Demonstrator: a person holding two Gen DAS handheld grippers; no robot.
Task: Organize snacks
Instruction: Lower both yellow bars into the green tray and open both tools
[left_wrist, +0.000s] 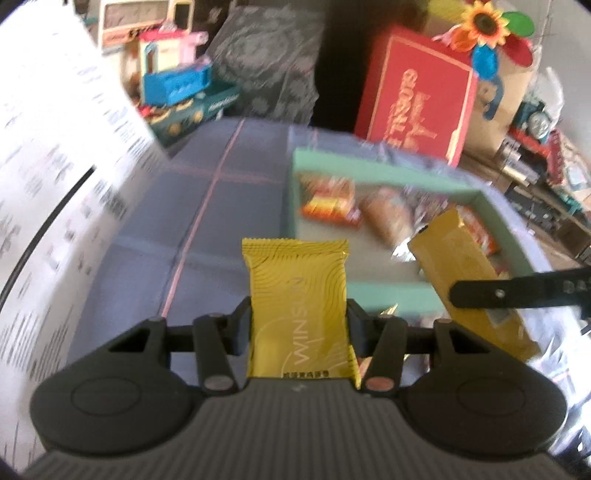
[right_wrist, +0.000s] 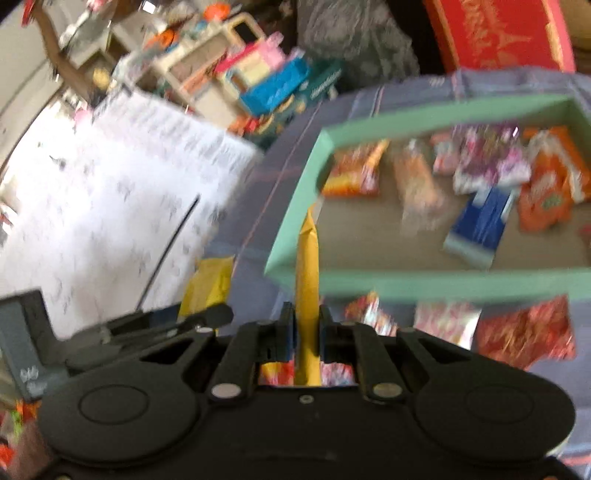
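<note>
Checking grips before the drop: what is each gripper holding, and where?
Left gripper holds a gold packet by its side edges. Right gripper pinches another gold packet across its flat faces.

The left gripper (left_wrist: 299, 325) has its jaws clamped flat across a gold packet (left_wrist: 301, 310); the right gripper (right_wrist: 307, 334) pinches a second gold packet (right_wrist: 308, 295) edge-on, jaws nearly closed.

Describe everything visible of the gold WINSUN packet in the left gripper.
The gold WINSUN packet is a flat, glossy foil-look pouch with fine wavy lines, pale "WINSUN" lettering along its length and crimped zigzag end seals. It looks sealed and unopened. The left gripper is shut on its long side edges, holding it face-up, off the blue cloth, its far end near the green tray. Only the fingers touch it; the right wrist view shows it blurred.
</note>
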